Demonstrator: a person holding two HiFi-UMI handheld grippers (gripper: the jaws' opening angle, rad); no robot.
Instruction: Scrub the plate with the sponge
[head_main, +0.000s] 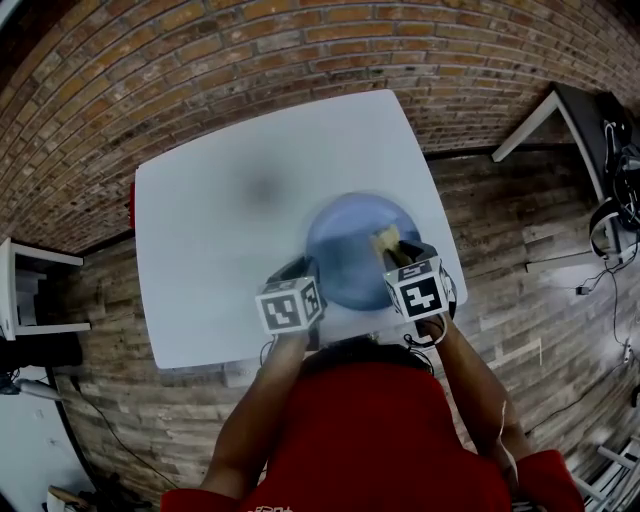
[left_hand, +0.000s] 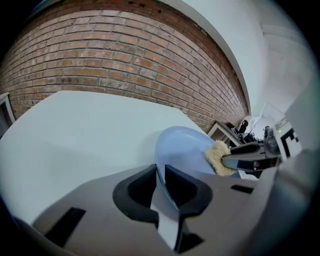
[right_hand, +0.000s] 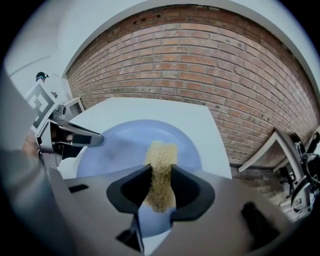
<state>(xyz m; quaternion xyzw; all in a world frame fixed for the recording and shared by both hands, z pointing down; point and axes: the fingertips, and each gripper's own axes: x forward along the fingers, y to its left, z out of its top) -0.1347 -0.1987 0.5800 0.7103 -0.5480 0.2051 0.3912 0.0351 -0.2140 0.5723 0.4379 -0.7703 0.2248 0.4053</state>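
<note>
- Head view: a round, pale blue plate (head_main: 350, 255) sits on the near right part of a white table (head_main: 220, 220), above a wood-plank floor (head_main: 540, 300) and beside a brick wall (head_main: 200, 60); the plate is smeared by blur
- Head view: the left gripper (head_main: 308, 268) meets the plate's near-left rim, and the right gripper (head_main: 402, 252) reaches over its right side with a yellowish sponge (head_main: 385, 238) at its tip
- Head view: the person's bare forearms and red top fill the bottom of the frame
- Left gripper view: the two dark jaws are clamped on the plate's (left_hand: 182, 150) thin rim, which runs edge-on between them; the plate is smooth, glossy and shallow, with a raised lip
- Left gripper view: at the plate's far right side the right gripper (left_hand: 226, 161) presses the tan, fuzzy sponge (left_hand: 217, 157) against the inside
- Right gripper view: the jaws are closed on the sponge (right_hand: 161, 165), squeezing it into a narrow, coarse, fibrous strip whose free end spreads onto the plate's (right_hand: 125, 142) inner face near its middle
- Right gripper view: the left gripper (right_hand: 97, 140) holds the rim at the left, with the table (right_hand: 200, 120) and brick wall (right_hand: 200, 60) behind
</note>
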